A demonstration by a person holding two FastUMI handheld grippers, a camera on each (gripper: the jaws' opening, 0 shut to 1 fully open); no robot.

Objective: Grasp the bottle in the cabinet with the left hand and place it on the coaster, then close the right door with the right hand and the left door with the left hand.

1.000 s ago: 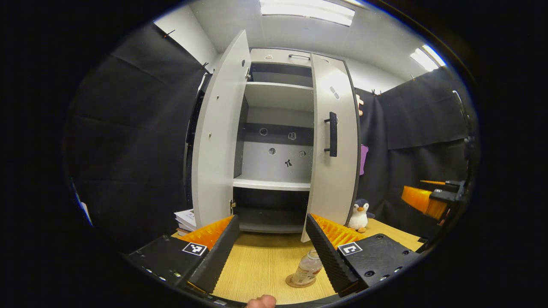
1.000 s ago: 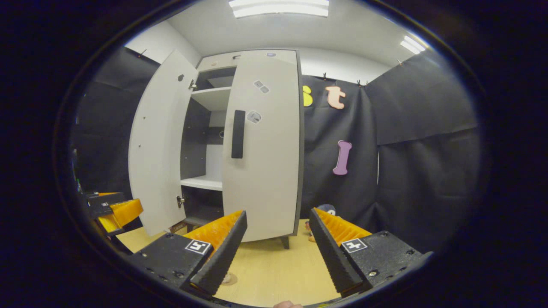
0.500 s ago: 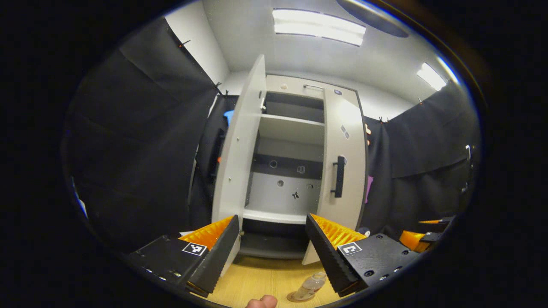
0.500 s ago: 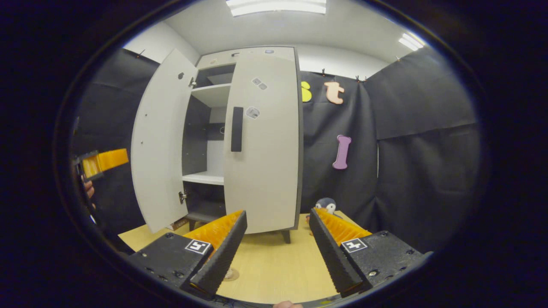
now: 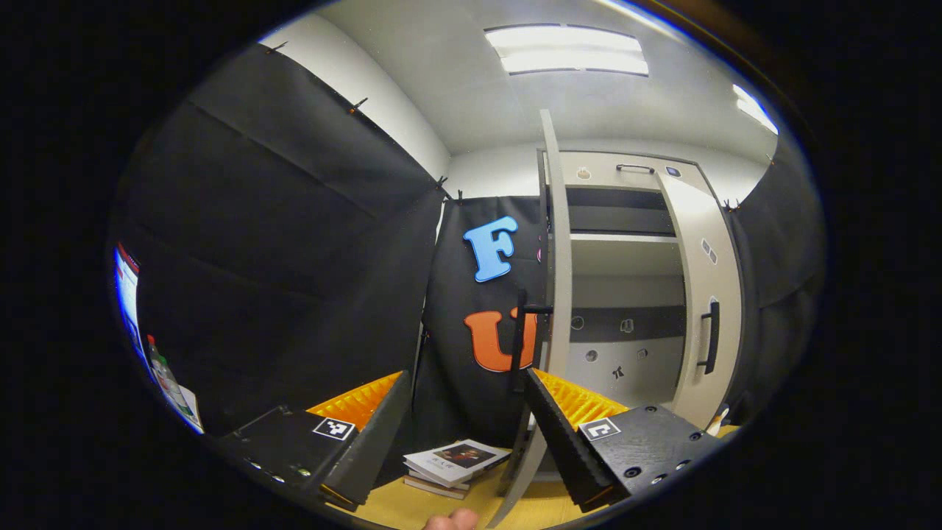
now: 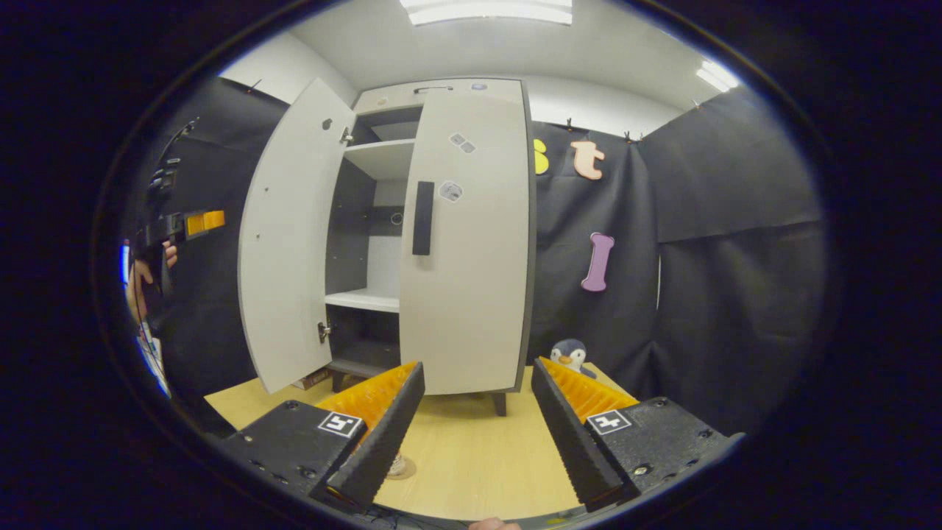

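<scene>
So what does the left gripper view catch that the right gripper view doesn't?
Left gripper view: the open left door edge-on, with its outside handle. Right gripper view: that door's inner face, a coaster on the table, and the left tongs in a hand far off. Both: the cabinet with its right door nearly shut.

The left hand-held gripper (image 5: 465, 434) has swung left and risen: its view, earlier square on the open cabinet, now meets the left door (image 5: 557, 294) edge-on, with a stack of books (image 5: 455, 465) below. In the right gripper view it (image 6: 193, 224) has climbed from near the tabletop (image 6: 471, 456).
</scene>
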